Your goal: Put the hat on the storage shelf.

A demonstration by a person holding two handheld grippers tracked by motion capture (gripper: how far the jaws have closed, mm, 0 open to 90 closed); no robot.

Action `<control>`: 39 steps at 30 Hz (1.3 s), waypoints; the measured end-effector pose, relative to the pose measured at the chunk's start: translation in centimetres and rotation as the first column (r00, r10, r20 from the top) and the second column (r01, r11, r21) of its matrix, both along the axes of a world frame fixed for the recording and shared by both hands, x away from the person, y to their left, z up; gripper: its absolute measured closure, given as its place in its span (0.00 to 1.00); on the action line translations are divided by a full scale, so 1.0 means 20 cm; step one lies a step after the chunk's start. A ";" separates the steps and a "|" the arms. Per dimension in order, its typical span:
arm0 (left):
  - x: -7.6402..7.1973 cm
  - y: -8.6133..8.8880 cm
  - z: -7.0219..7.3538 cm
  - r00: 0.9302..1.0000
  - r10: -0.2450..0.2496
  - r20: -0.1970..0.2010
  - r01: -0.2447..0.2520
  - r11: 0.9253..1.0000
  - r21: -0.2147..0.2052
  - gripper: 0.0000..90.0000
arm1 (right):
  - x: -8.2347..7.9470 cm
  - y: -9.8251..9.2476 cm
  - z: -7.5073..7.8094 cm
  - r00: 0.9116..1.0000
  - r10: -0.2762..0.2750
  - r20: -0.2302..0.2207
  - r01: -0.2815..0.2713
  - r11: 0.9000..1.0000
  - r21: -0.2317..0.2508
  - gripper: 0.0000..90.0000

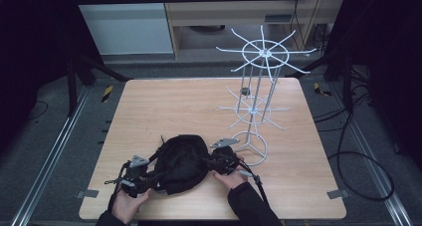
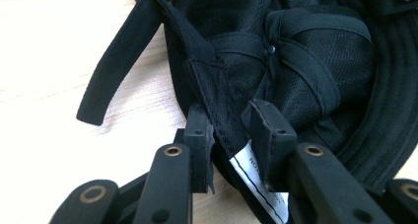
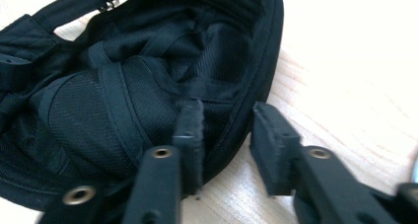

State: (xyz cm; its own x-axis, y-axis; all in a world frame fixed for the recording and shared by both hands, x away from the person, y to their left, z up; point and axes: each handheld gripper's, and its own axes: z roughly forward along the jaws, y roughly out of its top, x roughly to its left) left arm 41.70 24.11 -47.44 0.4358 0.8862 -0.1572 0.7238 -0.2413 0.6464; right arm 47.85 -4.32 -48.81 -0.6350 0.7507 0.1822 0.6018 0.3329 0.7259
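A black cap [image 1: 181,164] lies upside down near the front edge of the wooden table [image 1: 174,101]. My left gripper [image 1: 153,174] is at the cap's left side. In the left gripper view its jaws [image 2: 231,130] straddle the cap's [image 2: 305,61] rim band beside a white label [image 2: 256,184], with a gap still between the pads, so it is open. My right gripper [image 1: 208,162] is at the cap's right side. Its jaws [image 3: 229,130] stand open across the rim of the cap [image 3: 108,100], one pad inside the cap, the other outside over bare wood.
A white wire display rack [image 1: 256,106] with spoke arms stands on the table's right half, its ring base just beyond my right gripper. The cap's back strap [image 2: 118,61] sticks out over the wood. Cables lie on the floor to the right.
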 end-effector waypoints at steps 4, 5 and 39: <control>0.00 -0.01 0.00 1.000 -0.006 0.004 0.006 1.000 0.003 0.78 | -0.01 0.00 0.02 1.000 -0.002 0.005 0.002 1.000 0.003 0.92; 0.00 -0.01 0.00 1.000 -0.003 0.007 0.003 1.000 0.004 0.78 | -0.01 0.00 0.02 1.000 -0.002 0.005 0.002 1.000 0.003 0.92; 0.07 -0.01 0.10 0.988 0.053 0.147 -0.036 0.993 -0.113 0.63 | -0.32 0.03 0.07 0.928 0.297 0.226 -0.284 0.955 -0.087 0.93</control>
State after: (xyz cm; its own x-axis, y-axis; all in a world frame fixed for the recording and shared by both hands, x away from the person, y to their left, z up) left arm 43.18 23.94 -45.47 0.4221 0.8863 -0.1907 0.6253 -0.1324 0.7691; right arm 41.37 -3.63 -47.48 -0.8466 0.5313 -0.0317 0.2885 0.5082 0.8115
